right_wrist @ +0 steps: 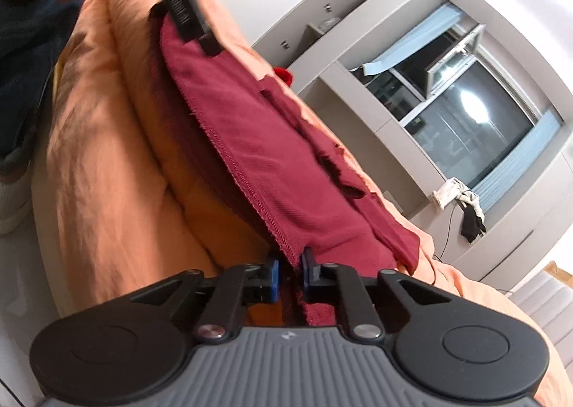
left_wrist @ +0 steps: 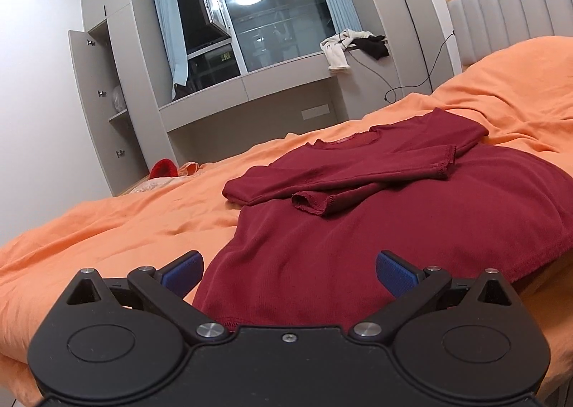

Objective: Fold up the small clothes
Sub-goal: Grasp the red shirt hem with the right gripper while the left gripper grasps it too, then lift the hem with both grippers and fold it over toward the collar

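Observation:
A dark red long-sleeved top [left_wrist: 376,220] lies flat on the orange bedcover [left_wrist: 125,228], both sleeves folded across its chest. My left gripper [left_wrist: 290,272] is open, its blue pads [left_wrist: 182,272] on either side of the top's near hem, low over the cloth. In the right wrist view the same top [right_wrist: 258,142] runs away from the camera. My right gripper [right_wrist: 290,271] is shut on the top's hem corner. The left gripper [right_wrist: 189,9] shows at the hem's other end.
The bed's grey padded headboard [left_wrist: 519,13] stands at the right. A window [left_wrist: 272,20] and a built-in wardrobe [left_wrist: 104,99] with an open door face the bed. Clothes [left_wrist: 351,45] hang off the windowsill. A red item [left_wrist: 163,168] lies at the bed's far edge.

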The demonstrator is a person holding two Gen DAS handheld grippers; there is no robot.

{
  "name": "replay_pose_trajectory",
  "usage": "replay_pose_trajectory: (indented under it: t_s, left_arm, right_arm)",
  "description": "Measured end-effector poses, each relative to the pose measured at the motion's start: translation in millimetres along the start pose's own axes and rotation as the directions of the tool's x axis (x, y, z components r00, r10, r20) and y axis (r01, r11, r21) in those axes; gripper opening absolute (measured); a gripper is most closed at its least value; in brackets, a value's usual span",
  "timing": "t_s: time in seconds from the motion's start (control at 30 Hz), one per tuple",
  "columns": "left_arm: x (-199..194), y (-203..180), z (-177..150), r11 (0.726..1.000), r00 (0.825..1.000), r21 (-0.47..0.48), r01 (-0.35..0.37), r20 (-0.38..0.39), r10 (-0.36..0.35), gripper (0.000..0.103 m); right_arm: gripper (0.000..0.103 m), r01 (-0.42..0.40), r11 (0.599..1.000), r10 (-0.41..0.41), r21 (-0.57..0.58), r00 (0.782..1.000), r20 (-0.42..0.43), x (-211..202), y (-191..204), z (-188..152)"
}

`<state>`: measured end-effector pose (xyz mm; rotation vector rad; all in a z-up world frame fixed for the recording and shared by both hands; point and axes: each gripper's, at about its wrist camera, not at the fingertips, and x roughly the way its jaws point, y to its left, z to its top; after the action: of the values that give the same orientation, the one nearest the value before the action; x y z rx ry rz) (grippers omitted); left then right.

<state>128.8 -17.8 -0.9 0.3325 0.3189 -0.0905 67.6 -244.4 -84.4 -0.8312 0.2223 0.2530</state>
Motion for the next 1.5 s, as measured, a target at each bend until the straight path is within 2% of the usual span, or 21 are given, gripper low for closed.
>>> replay_pose_trajectory:
  t_s: [0.17, 0.27, 0.43, 0.6, 0.73, 0.8, 0.9, 0.97, 1.0, 1.07, 1.13, 1.2, 1.27, 1.3, 1.37, 1.5]
  left_arm:
    - [-5.5, -8.9, -1.7, 0.998, 0.998, 0.036, 0.051, 0.026, -0.052, 0.102]
    - [-12.8, -23.3, -4.4, 0.987, 0.992, 0.119, 0.104, 0.060, -0.112, 0.102]
    - [-19.4, -46.9, -12.6, 0.965, 0.985, 0.238, 0.113, 0.103, -0.141, 0.103]
    - [-10.9, -70.5, -20.5, 0.933, 0.989, 0.356, 0.054, 0.108, -0.098, 0.102]
    - [6.0, -69.7, -15.2, 0.945, 0.997, 0.327, 0.015, 0.069, -0.039, 0.102]
    - [12.4, -66.7, -12.2, 0.949, 0.998, 0.313, -0.028, 0.062, 0.009, 0.099]
    - [20.1, -54.9, -5.3, 0.961, 0.996, 0.260, -0.092, 0.038, 0.084, 0.085]
    - [23.4, -42.3, -0.4, 0.970, 0.992, 0.205, -0.128, 0.009, 0.129, 0.071]
    - [23.3, -35.9, 2.0, 0.975, 0.990, 0.178, -0.135, -0.004, 0.138, 0.068]
    - [19.4, -21.4, 4.9, 0.983, 0.991, 0.128, -0.131, -0.017, 0.134, 0.053]
    - [17.9, -14.4, 5.7, 0.983, 0.989, 0.117, -0.141, -0.027, 0.146, 0.043]
    - [17.4, -10.3, 4.5, 0.974, 0.981, 0.134, -0.184, -0.034, 0.190, 0.039]
    - [20.6, -6.2, 4.2, 0.972, 0.976, 0.135, -0.192, -0.074, 0.204, 0.013]
    - [23.2, -2.3, 3.9, 0.973, 0.974, 0.127, -0.193, -0.094, 0.205, 0.007]
    - [18.6, 2.5, 3.6, 0.975, 0.974, 0.097, -0.202, -0.083, 0.211, 0.006]
    - [-11.9, 7.5, 10.0, 0.977, 0.976, 0.040, -0.212, 0.061, 0.209, 0.005]
  right_arm:
    - [0.010, 0.056, 0.997, -0.059, 0.052, 0.997, 0.051, -4.7, -12.1, 5.6]
    - [0.010, 0.095, 0.989, -0.104, 0.114, 0.991, 0.078, -5.4, -24.8, 10.8]
    - [0.009, 0.132, 0.973, -0.156, 0.191, 0.981, 0.113, -8.5, -41.2, 16.9]
    - [0.010, 0.162, 0.969, -0.188, 0.187, 0.973, 0.133, -10.2, -43.5, 20.3]
    - [0.010, 0.183, 0.963, -0.215, 0.200, 0.965, 0.150, -14.4, -46.3, 22.9]
    - [0.009, 0.200, 0.958, -0.234, 0.205, 0.959, 0.157, -16.7, -47.0, 23.4]
    - [0.009, 0.220, 0.953, -0.253, 0.209, 0.956, 0.148, -17.0, -49.8, 24.1]
    - [0.009, 0.236, 0.949, -0.268, 0.209, 0.953, 0.139, -17.3, -47.1, 24.8]
    - [0.009, 0.241, 0.947, -0.273, 0.212, 0.952, 0.137, -17.5, -47.5, 25.4]
    - [0.010, 0.248, 0.944, -0.280, 0.217, 0.951, 0.131, -16.8, -47.6, 25.4]
    - [0.009, 0.258, 0.941, -0.289, 0.217, 0.949, 0.125, -17.2, -46.0, 26.2]
    - [0.009, 0.270, 0.938, -0.301, 0.219, 0.946, 0.120, -17.6, -44.2, 27.0]
    - [0.009, 0.280, 0.933, -0.311, 0.225, 0.944, 0.113, -18.4, -41.0, 27.6]
    - [0.009, 0.286, 0.931, -0.316, 0.225, 0.942, 0.110, -18.9, -39.5, 28.0]
    - [0.008, 0.300, 0.928, -0.330, 0.222, 0.938, 0.110, -18.5, -34.8, 32.1]
    - [0.008, 0.335, 0.913, -0.367, 0.233, 0.924, 0.109, -27.8, -35.2, 34.2]
